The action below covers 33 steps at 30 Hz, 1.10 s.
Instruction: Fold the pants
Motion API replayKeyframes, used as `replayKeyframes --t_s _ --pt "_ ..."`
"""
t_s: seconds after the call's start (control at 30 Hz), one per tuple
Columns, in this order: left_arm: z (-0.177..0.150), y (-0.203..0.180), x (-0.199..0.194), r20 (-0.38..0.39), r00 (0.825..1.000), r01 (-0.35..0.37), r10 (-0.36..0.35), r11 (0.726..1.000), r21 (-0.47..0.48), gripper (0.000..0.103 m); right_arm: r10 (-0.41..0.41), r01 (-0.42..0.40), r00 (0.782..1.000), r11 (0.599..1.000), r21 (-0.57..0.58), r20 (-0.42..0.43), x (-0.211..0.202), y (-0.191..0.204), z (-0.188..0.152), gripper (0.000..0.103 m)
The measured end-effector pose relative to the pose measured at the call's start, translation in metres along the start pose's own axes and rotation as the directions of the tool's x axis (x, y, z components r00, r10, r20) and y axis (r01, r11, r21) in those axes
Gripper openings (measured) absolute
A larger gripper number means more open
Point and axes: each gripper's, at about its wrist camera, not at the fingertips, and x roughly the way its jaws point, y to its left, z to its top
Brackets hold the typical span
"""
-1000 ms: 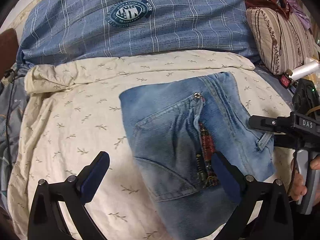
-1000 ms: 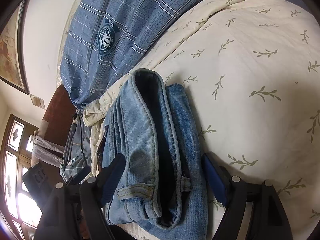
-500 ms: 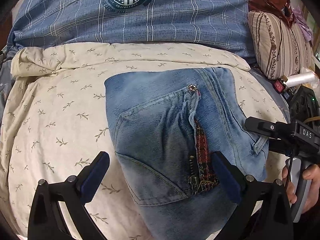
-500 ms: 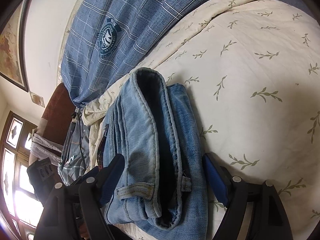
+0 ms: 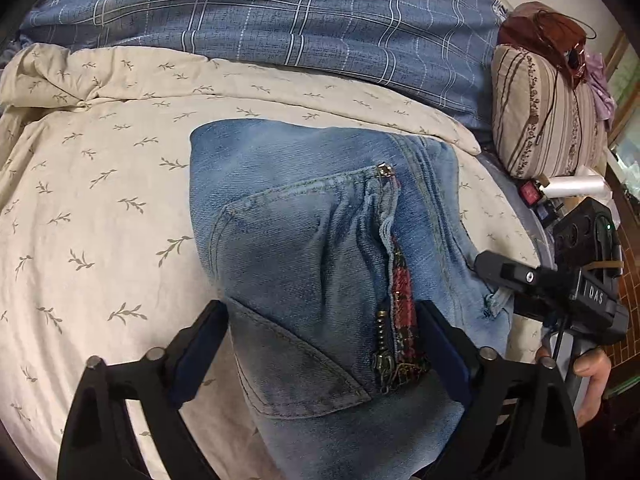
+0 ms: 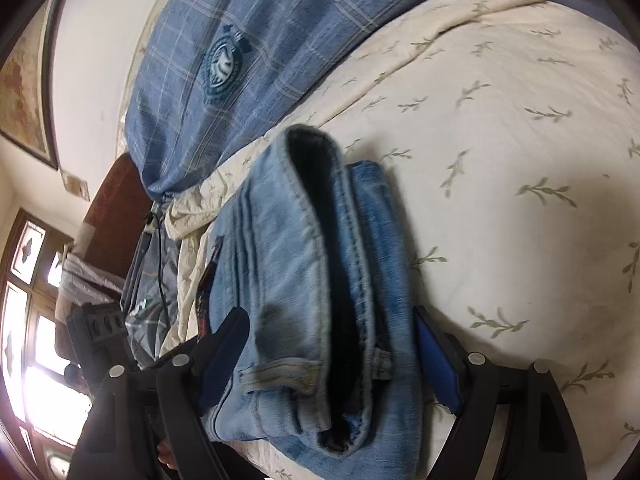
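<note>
Pants (image 5: 320, 248): folded into a compact denim bundle, lying on the cream leaf-print sheet (image 5: 100, 200) of the bed. Back pocket faces up in the left wrist view, with a zipper (image 5: 382, 344) and a red plaid strip running down beside it.

My left gripper (image 5: 320, 354): jaws spread wide, one finger at each side of the near end of the bundle. The blue pads (image 5: 202, 354) stand level with the denim edges; whether they touch the cloth I cannot tell. Nothing is clamped.

My right gripper (image 6: 330, 360): also spread wide, straddling the waistband end of the pants (image 6: 320, 300), where the stacked layers and a belt loop (image 6: 276, 376) show edge-on. This view is slightly blurred. Contact between pads and denim: cannot tell.

From the left wrist view, the right gripper (image 5: 552, 280) sits at the right edge of the bundle, my hand (image 5: 592, 376) on its handle.

Surroundings: blue plaid blanket (image 5: 320, 32) with a round crest beyond the sheet; striped pillow (image 5: 544, 120) at far right.
</note>
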Motion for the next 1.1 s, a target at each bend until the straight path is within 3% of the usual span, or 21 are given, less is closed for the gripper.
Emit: replayKeyframes --t_s 0.17,0.3,0.4,0.47,0.57,0.7,0.77,1.1 --pt "0.001 -0.001 -0.001 0.002 1.0 0.01 -0.01 1.0 -0.001 0.084 0.004 -0.004 1.0 0.995 -0.099 -0.003 0.004 0.019 -0.007 0.082" --pt "0.001 0.003 0.004 -0.015 1.0 0.011 -0.011 1.0 -0.025 0.094 0.013 -0.013 1.0 1.0 -0.001 -0.013 0.008 0.002 -0.004 0.08" --pt "0.002 0.009 0.009 -0.03 0.999 0.032 -0.034 0.998 -0.057 0.094 0.013 -0.013 1.0 1.0 0.011 -0.013 0.007 -0.001 -0.004 0.073" --pt "0.002 0.009 0.008 -0.021 0.999 0.034 -0.036 0.997 -0.065 0.087 -0.016 0.015 0.999 1.0 -0.027 -0.031 0.008 0.006 -0.006 0.05" --pt "-0.001 0.001 0.004 -0.003 1.0 0.014 -0.014 1.0 -0.024 0.073 -0.044 0.043 0.999 0.996 -0.079 -0.016 0.004 0.014 -0.01 0.042" --pt "0.001 -0.007 -0.003 0.023 1.0 -0.002 0.002 1.0 0.01 0.051 -0.086 0.087 0.996 0.987 -0.133 0.015 0.003 0.025 -0.012 0.039" --pt "0.003 -0.008 -0.008 0.03 0.999 -0.01 0.01 1.0 0.017 0.047 -0.093 0.1 0.994 0.979 -0.176 0.048 0.0 0.035 -0.014 0.039" --pt "0.023 -0.015 -0.04 0.123 0.991 -0.07 0.061 0.995 0.07 0.044 -0.044 0.101 0.978 0.955 -0.279 0.205 -0.014 0.072 -0.021 0.038"
